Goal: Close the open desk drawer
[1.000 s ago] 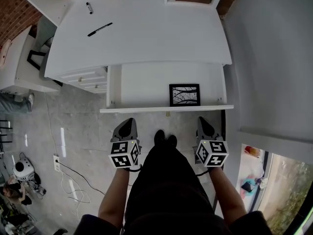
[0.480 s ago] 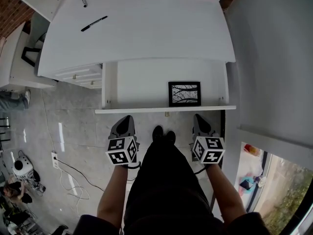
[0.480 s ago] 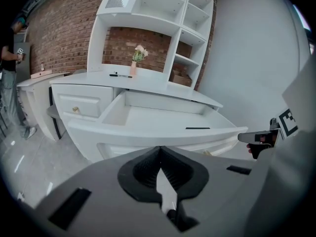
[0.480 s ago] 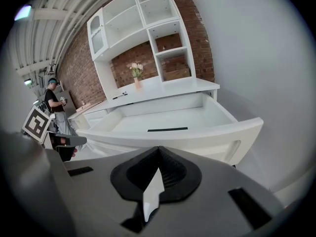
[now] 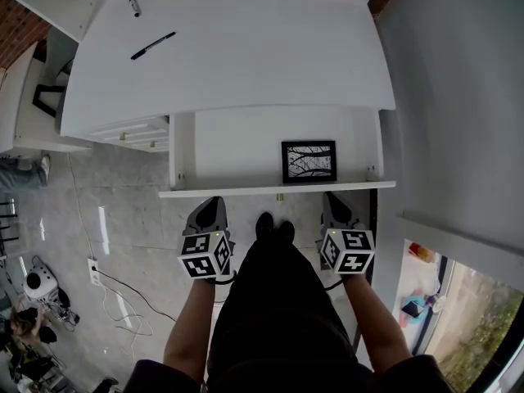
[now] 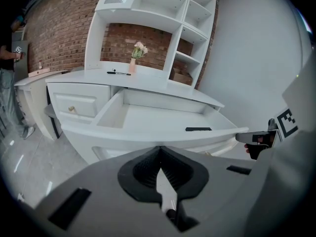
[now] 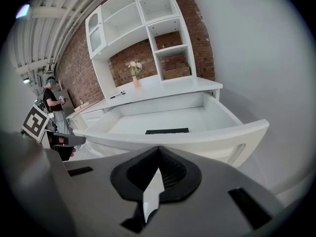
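Desk drawer (image 5: pixel 246 142) is open, pulled well out from under the front edge of the white desk (image 5: pixel 246 56), w/ its front panel (image 5: pixel 278 188) toward the person. Inside, a black-framed picture (image 5: pixel 309 161) lies flat near the drawer's front right corner; rest of the drawer floor is bare white. L gripper (image 5: pixel 210 211) is held low in front of the drawer, near the left end of the front panel, tips pointing at it but just short, no contact visible. R gripper (image 5: pixel 334 207) is the same near the right end, also just short of the panel. In the left gripper view the L gripper's jaws are pressed together, nothing btwn them, and the drawer front runs across just beyond the tips. In the right gripper view the R gripper's jaws are likewise together and empty, w/ the picture lying flat past the panel. On the desk, a black pen (image 5: pixel 153 45) and a short marker (image 5: pixel 133 6) lie toward the back left corner. Small drawers (image 5: pixel 135 129) w/ knobs sit under the desk's left end, beside the open one. The person's legs (image 5: pixel 274 301) stand btwn the two grippers.
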